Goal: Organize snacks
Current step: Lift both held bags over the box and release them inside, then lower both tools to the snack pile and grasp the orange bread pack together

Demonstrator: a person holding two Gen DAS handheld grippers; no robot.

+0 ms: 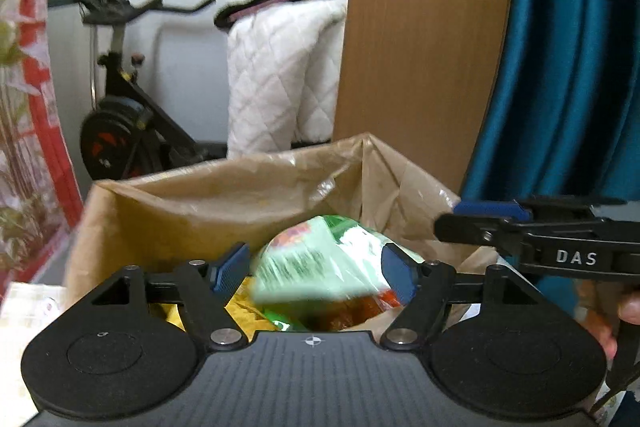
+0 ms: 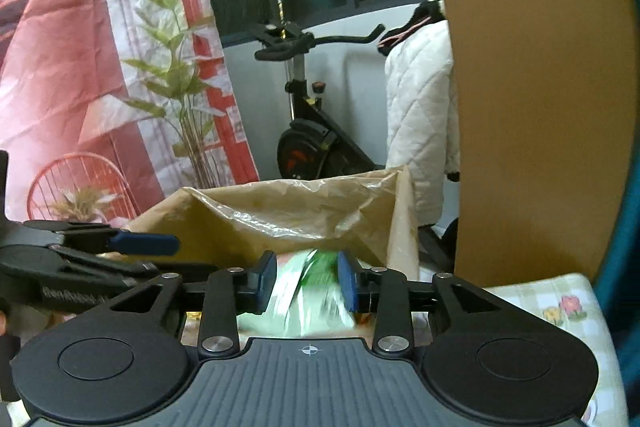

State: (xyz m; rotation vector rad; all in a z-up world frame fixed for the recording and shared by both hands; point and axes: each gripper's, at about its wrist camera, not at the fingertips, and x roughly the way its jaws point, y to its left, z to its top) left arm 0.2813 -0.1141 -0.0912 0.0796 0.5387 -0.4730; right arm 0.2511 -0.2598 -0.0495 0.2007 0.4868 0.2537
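A brown paper bag (image 1: pixel 224 195) (image 2: pixel 280 211) lined with clear plastic stands open in front of both grippers. A blurred green snack packet (image 1: pixel 320 259) (image 2: pixel 316 287) lies over its mouth, on top of yellow (image 1: pixel 240 307) and orange packets. My left gripper (image 1: pixel 316 269) is open, its blue pads either side of the packet with a gap. From the side, my left gripper (image 2: pixel 166 257) has nothing between its fingers. My right gripper (image 2: pixel 307 281) is open a little, and the packet shows beyond its pads. From the side, my right gripper (image 1: pixel 448 219) is empty over the bag's right edge.
A wooden panel (image 1: pixel 420 47) and teal curtain (image 1: pixel 568 67) rise behind the bag on the right. An exercise bike (image 1: pixel 120 115) and a white quilted coat (image 1: pixel 280 67) stand behind. A checked flowered tablecloth (image 2: pixel 552 303) covers the table. A printed red backdrop (image 2: pixel 80 67) hangs left.
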